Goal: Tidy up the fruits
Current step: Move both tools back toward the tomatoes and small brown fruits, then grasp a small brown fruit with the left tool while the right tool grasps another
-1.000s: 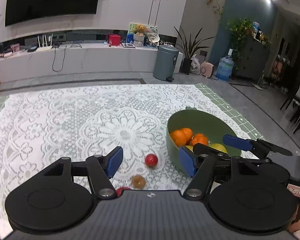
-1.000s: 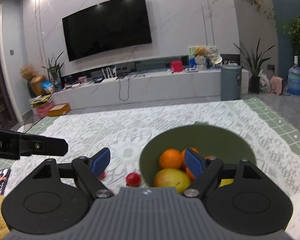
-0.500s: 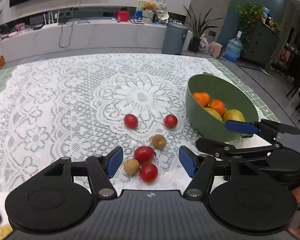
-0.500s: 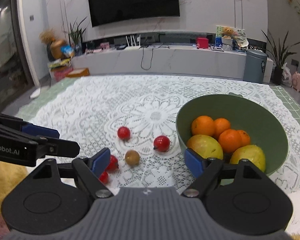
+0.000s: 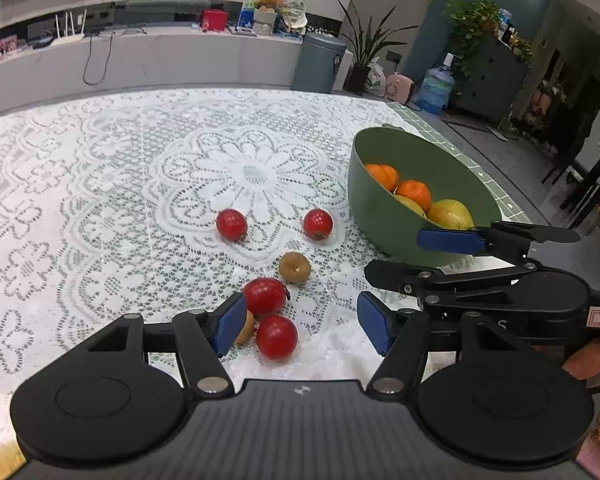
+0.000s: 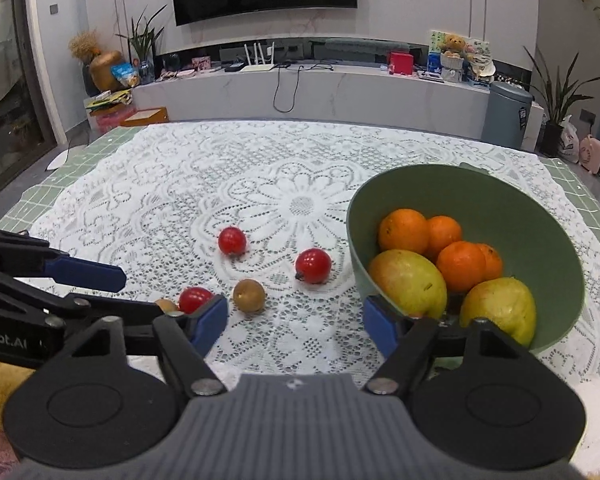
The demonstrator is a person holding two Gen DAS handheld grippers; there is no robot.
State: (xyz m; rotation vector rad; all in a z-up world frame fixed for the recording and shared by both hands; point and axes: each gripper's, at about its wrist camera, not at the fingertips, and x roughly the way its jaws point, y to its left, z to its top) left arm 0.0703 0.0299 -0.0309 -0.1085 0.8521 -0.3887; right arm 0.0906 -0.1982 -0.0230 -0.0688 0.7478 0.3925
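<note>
Left gripper wide, empty, over red and brown small fruits on lace tablecloth — right gripper closing, nothing between, beside green bowl holding oranges and mangoes.

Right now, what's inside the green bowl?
Green bowl holds four oranges and two yellow-green mangoes. Whatever lies beneath them, and the near inside wall, is hidden.

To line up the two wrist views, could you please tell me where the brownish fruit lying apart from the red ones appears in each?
Left wrist view: the brownish fruit sits just below centre, left of the green bowl.
Right wrist view: it lies left of centre, left of the bowl.
Shared landmark: the bowl of oranges.
</note>
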